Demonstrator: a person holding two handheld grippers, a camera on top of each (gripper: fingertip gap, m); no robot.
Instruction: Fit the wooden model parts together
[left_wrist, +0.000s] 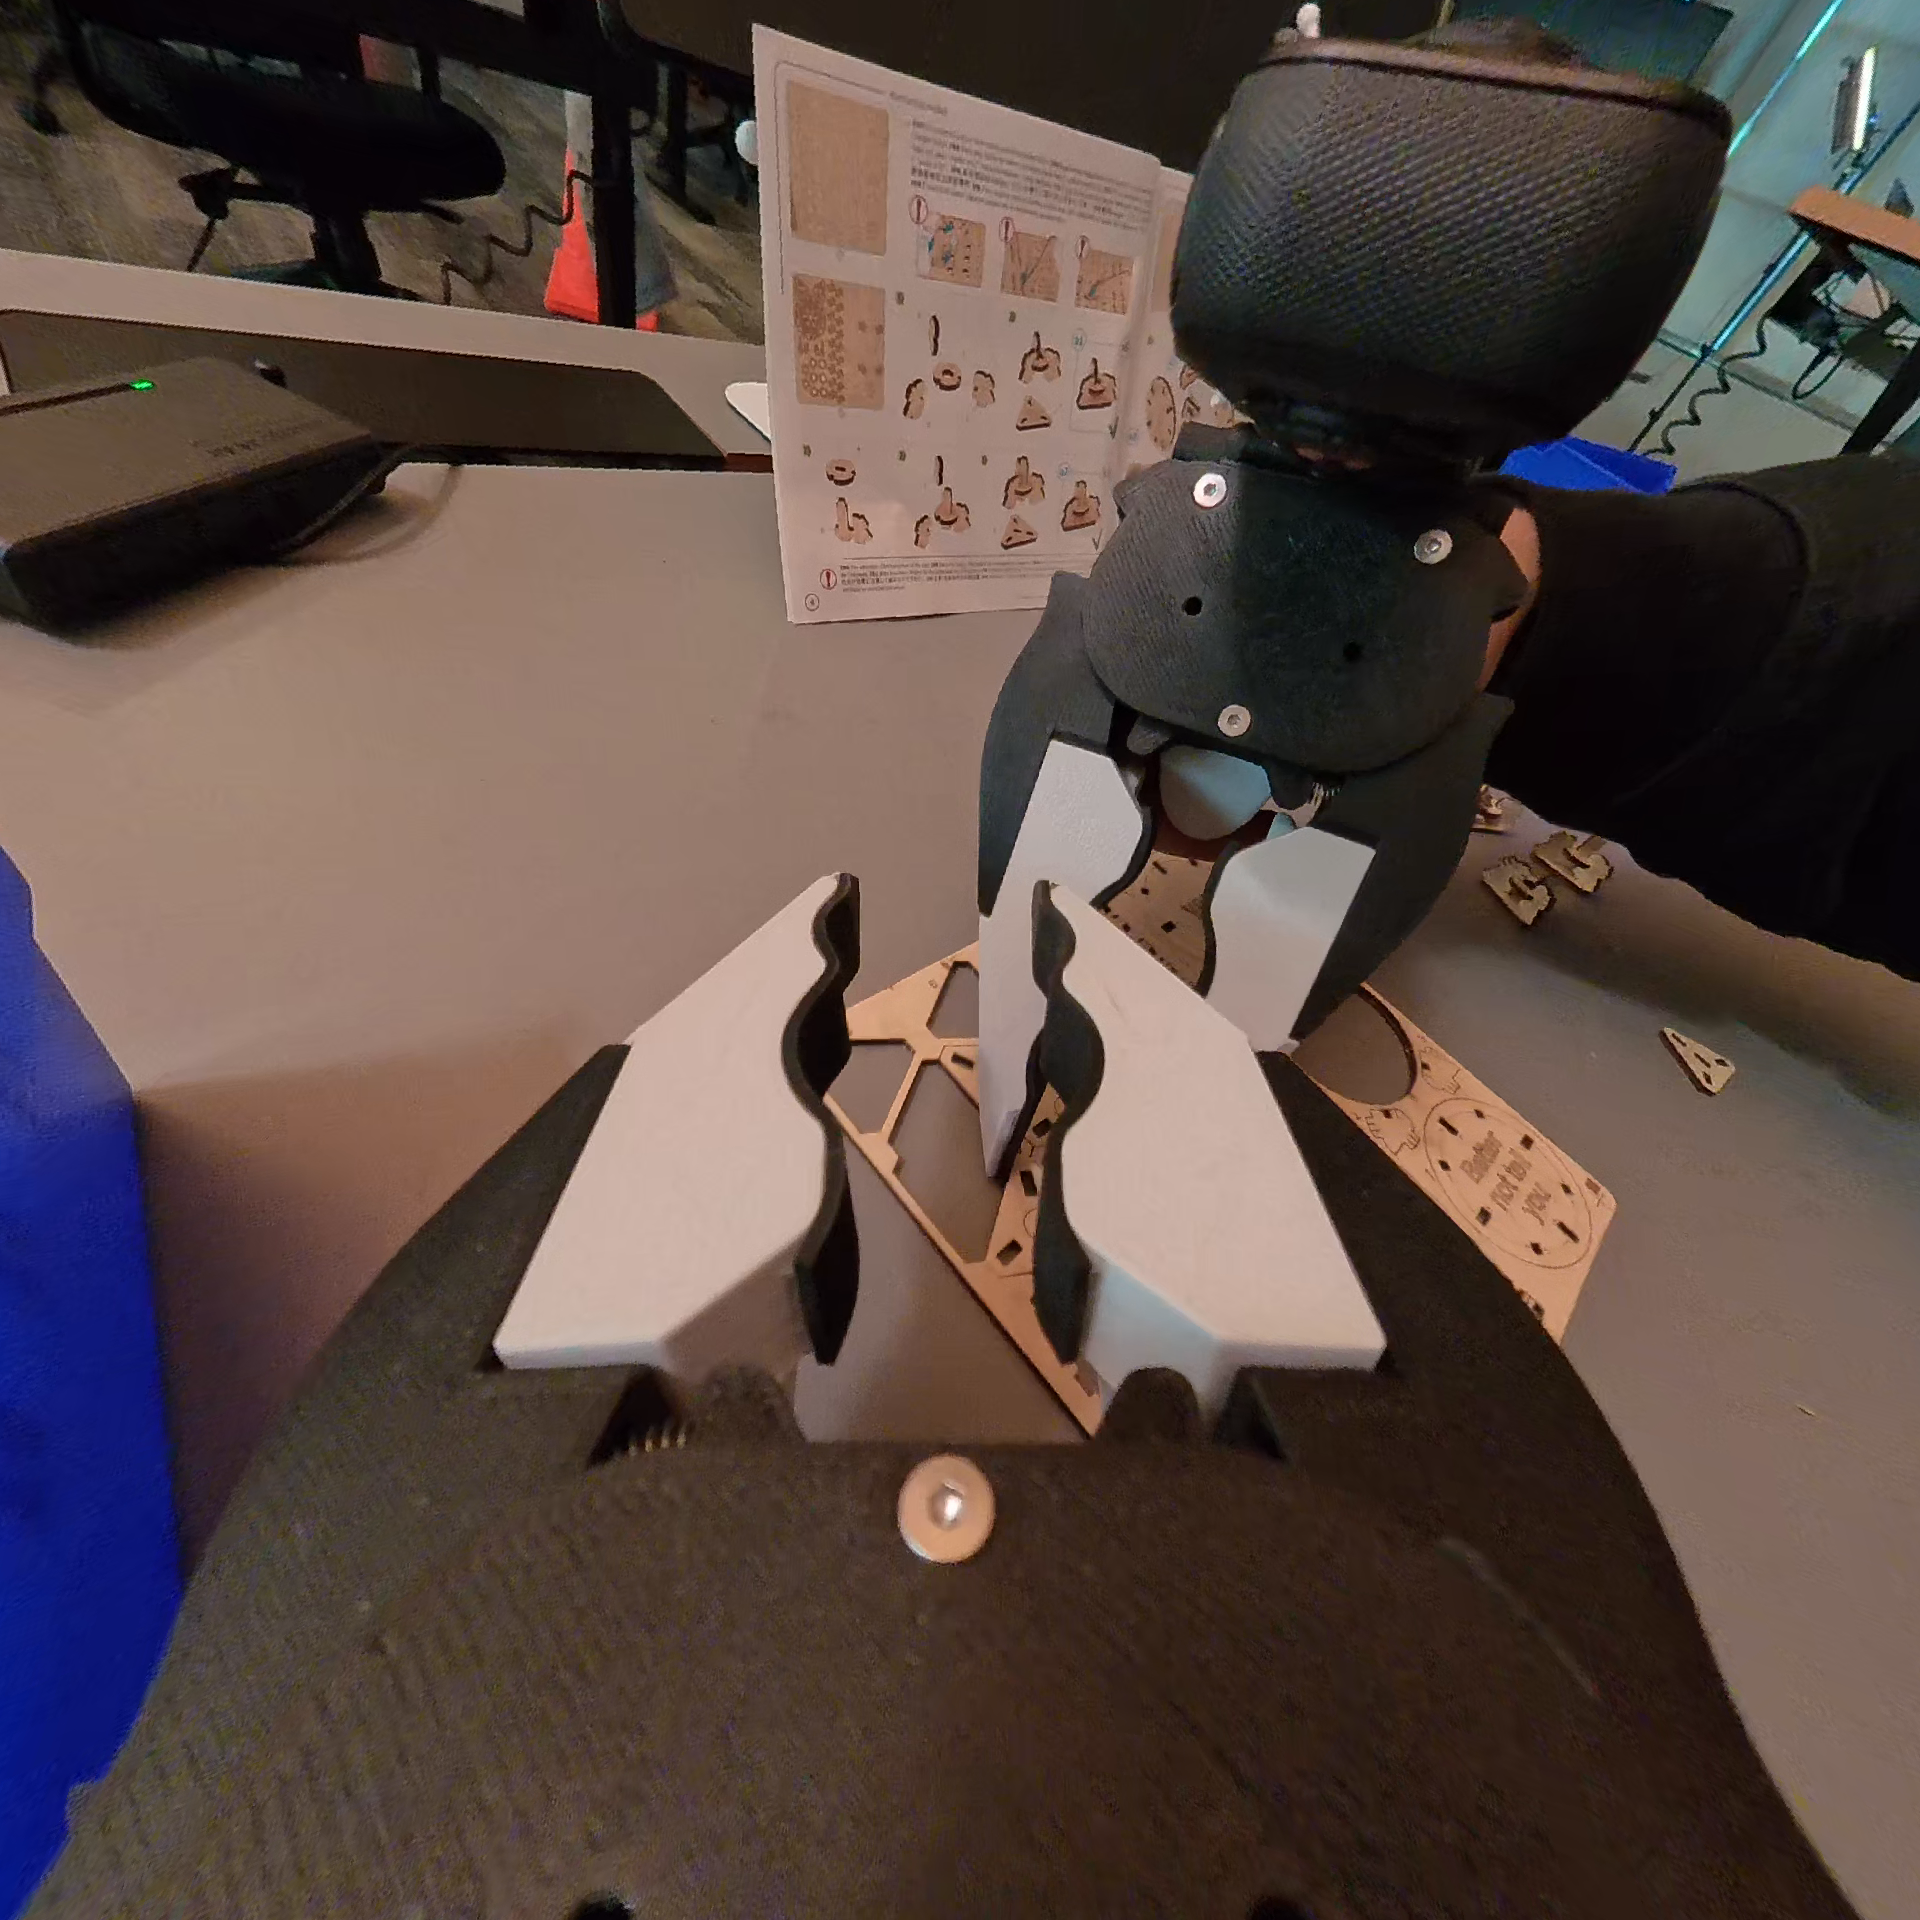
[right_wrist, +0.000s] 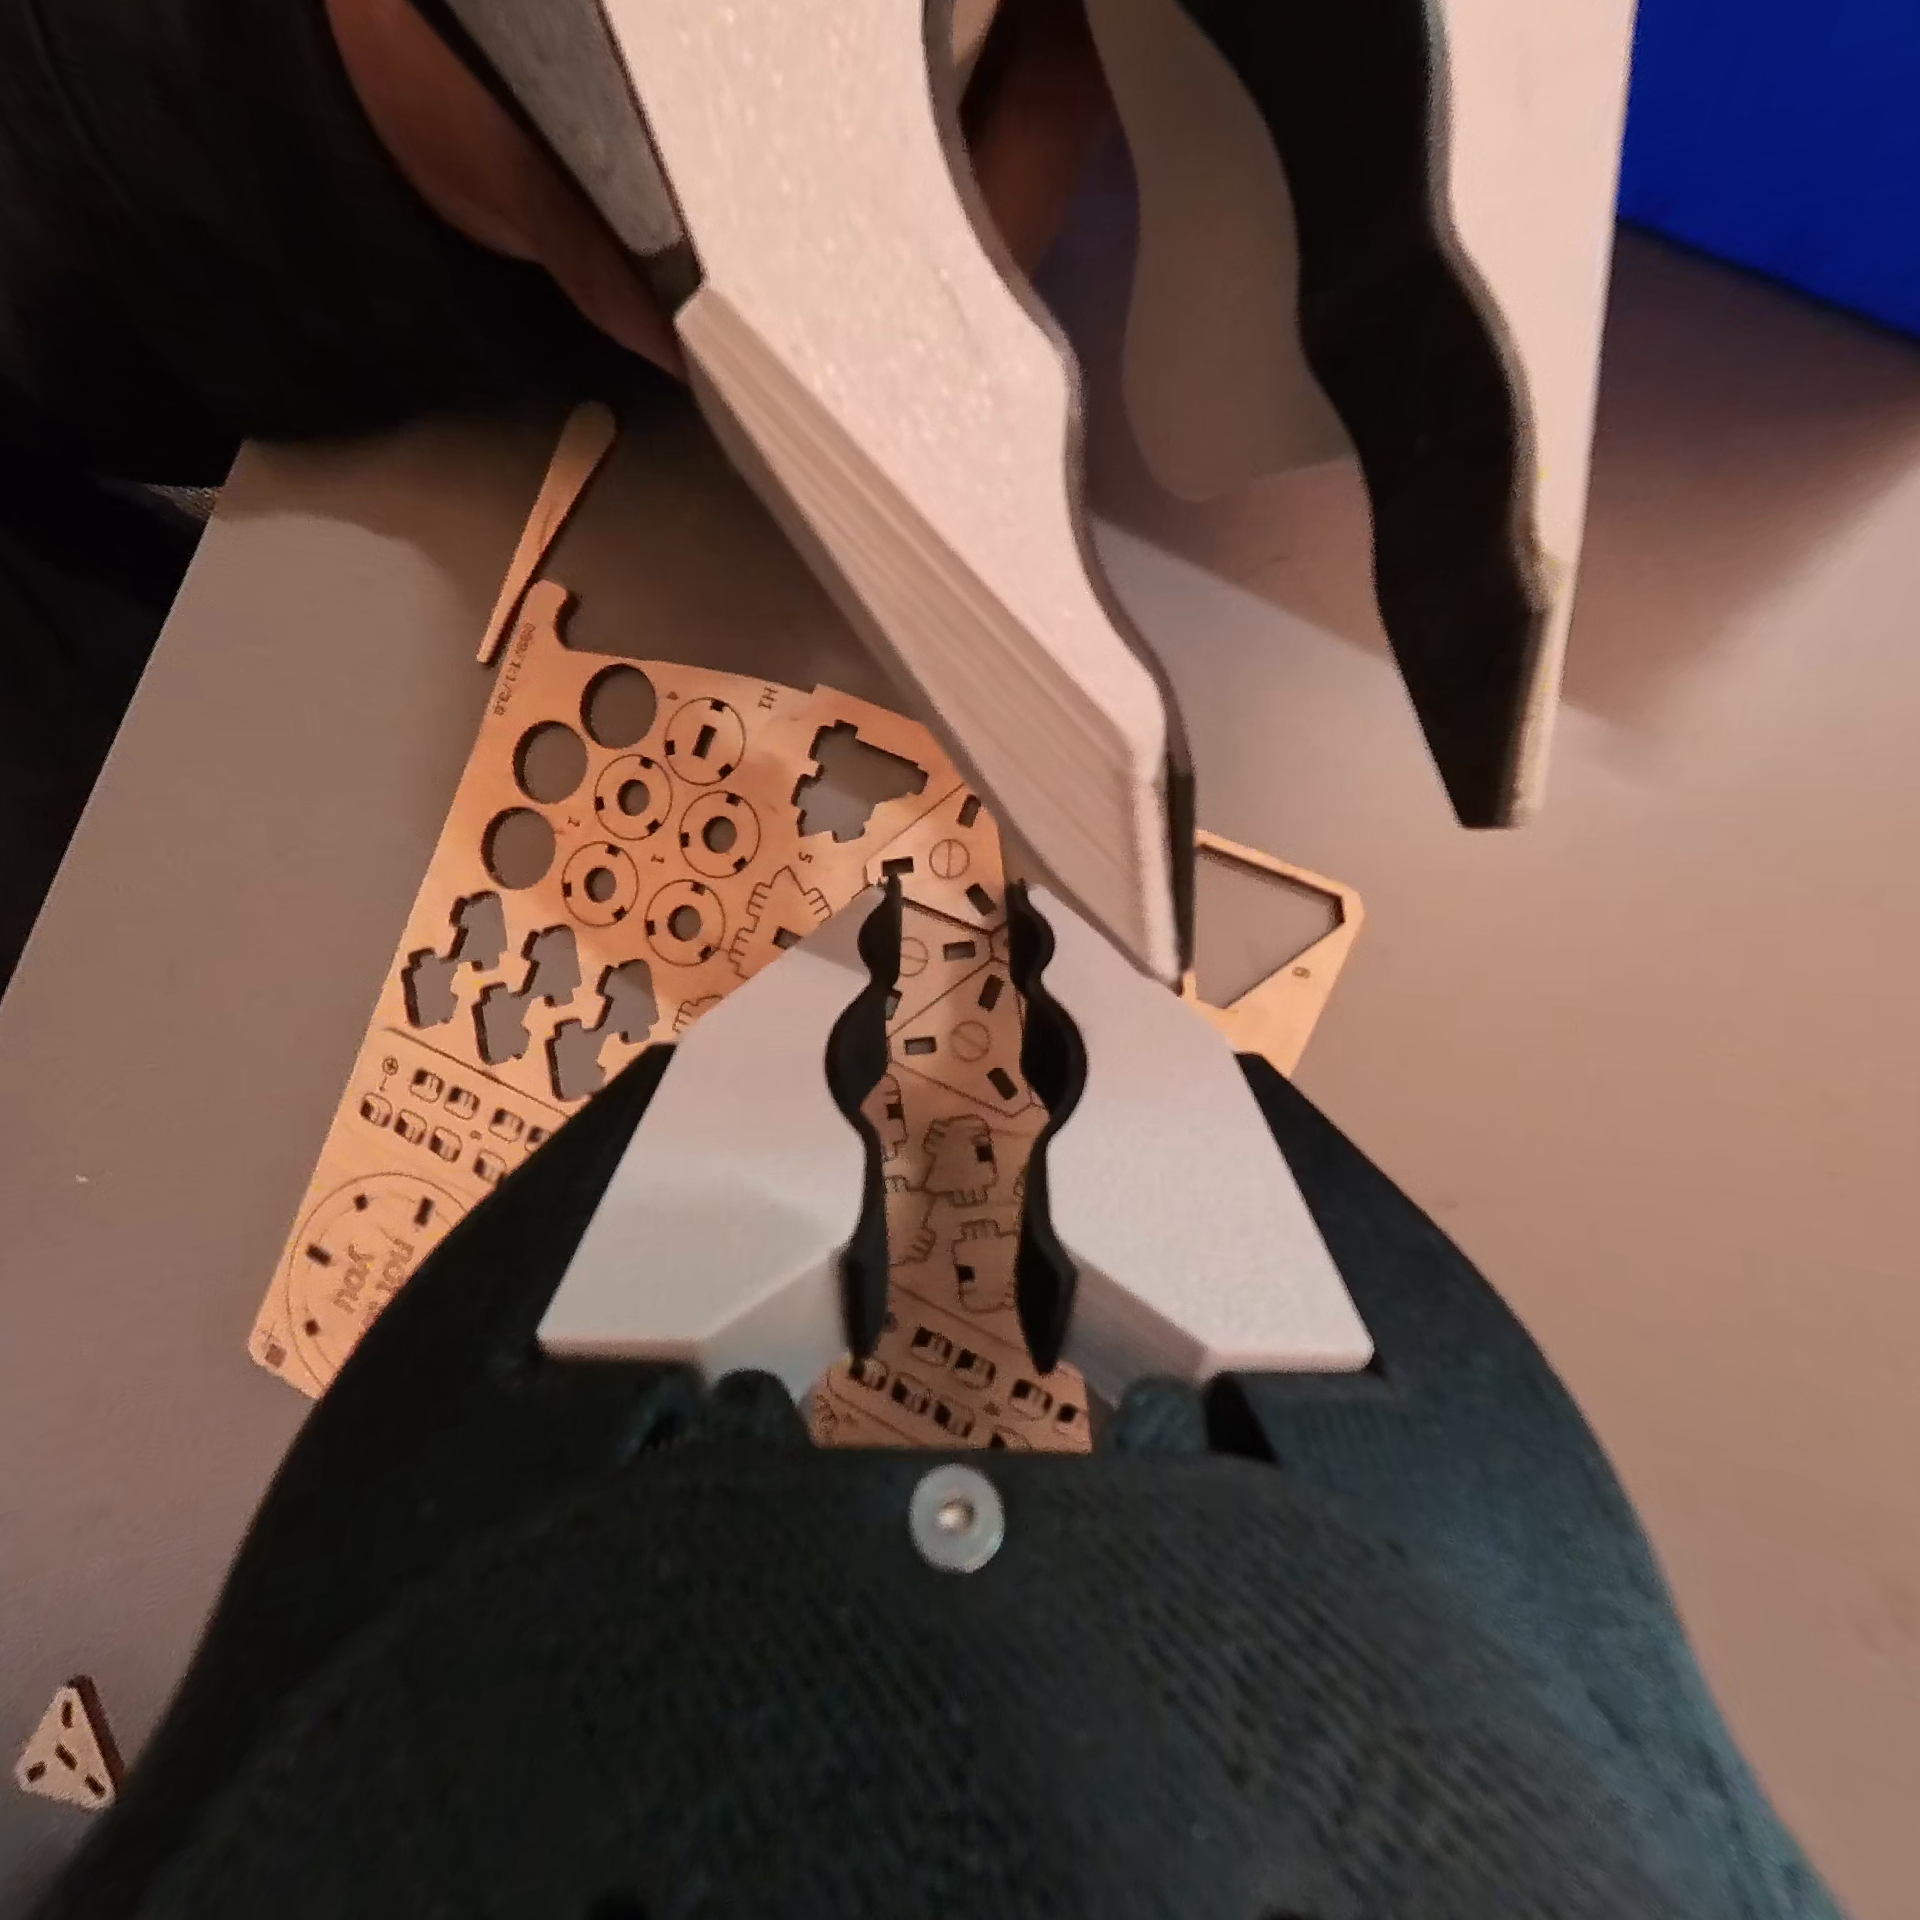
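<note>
**Both grippers open over the flat wooden sheet**

We find the wooden sheet (right_wrist: 769, 727) lying flat on the grey counter (left_wrist: 520, 779). It is thin and cut with round, toothed and triangular shapes, several of them already empty holes. In the right wrist view its long axis runs diagonally from lower left to upper right. The corner with the triangular cutout points toward the left gripper (left_wrist: 945, 894).

The left gripper's fingers stand well apart and hold nothing; through the gap we see only the counter and the sheet's corner. The right gripper (right_wrist: 954, 899) points steeply down at the sheet. Its fingers stand narrowly apart and hold nothing, and the sheet shows between them. In the left wrist view, one right finger (left_wrist: 1013, 997) reaches down to the sheet's surface. We cannot tell whether it presses there.

Hazards, in our judgement:

- The fingers of the two grippers stand very close together, so a small sideways drift could knock them against each other.
- The sheet is light and unclamped (nothing pins it), so a downward or sideways push could skate it across the counter.
- Pressure on a thin web between cutouts could snap it.

A loose triangular piece (left_wrist: 1699, 1060) lies near the sheet, and an instruction booklet (left_wrist: 935, 312) stands behind it.
</note>
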